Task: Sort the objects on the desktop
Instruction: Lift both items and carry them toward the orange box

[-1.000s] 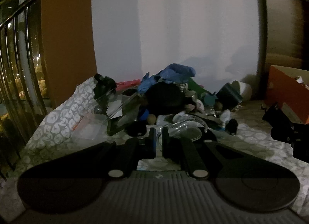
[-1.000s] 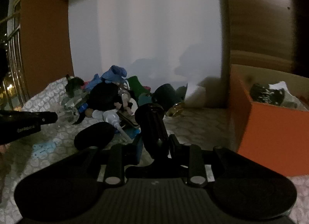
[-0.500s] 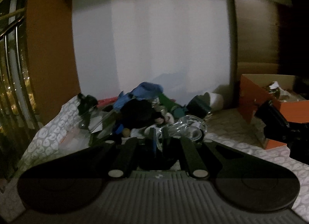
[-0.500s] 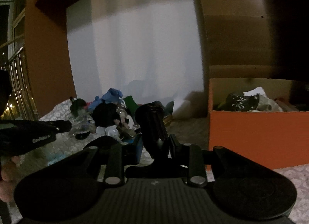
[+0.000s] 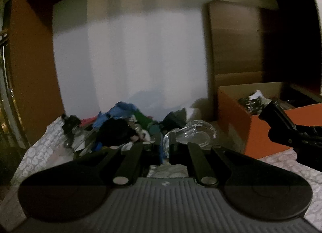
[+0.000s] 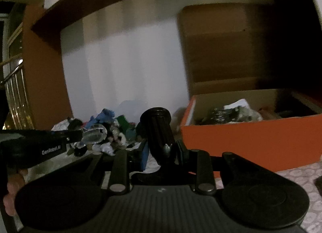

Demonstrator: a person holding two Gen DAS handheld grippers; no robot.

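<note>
the heap of small mixed objects [image 5: 124,130] on the patterned tabletop [image 5: 42,152] is dim and blurred, so most pieces cannot be told apart. the orange cardboard box [image 6: 249,138] runs off the right edge, its contents [image 6: 227,112] unreadable. the clear plastic piece [image 5: 193,134] is partly hidden behind the left claw [image 5: 165,146]. a hand [image 6: 10,196] is cut off at the left edge.

Orange box [image 6: 251,138] rightward, clutter pile [image 6: 108,130] leftward

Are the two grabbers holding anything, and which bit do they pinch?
Yes. The left gripper pinches the clear plastic piece by its near edge. The right gripper grips the black ribbed cylinder near its lower end.
</note>
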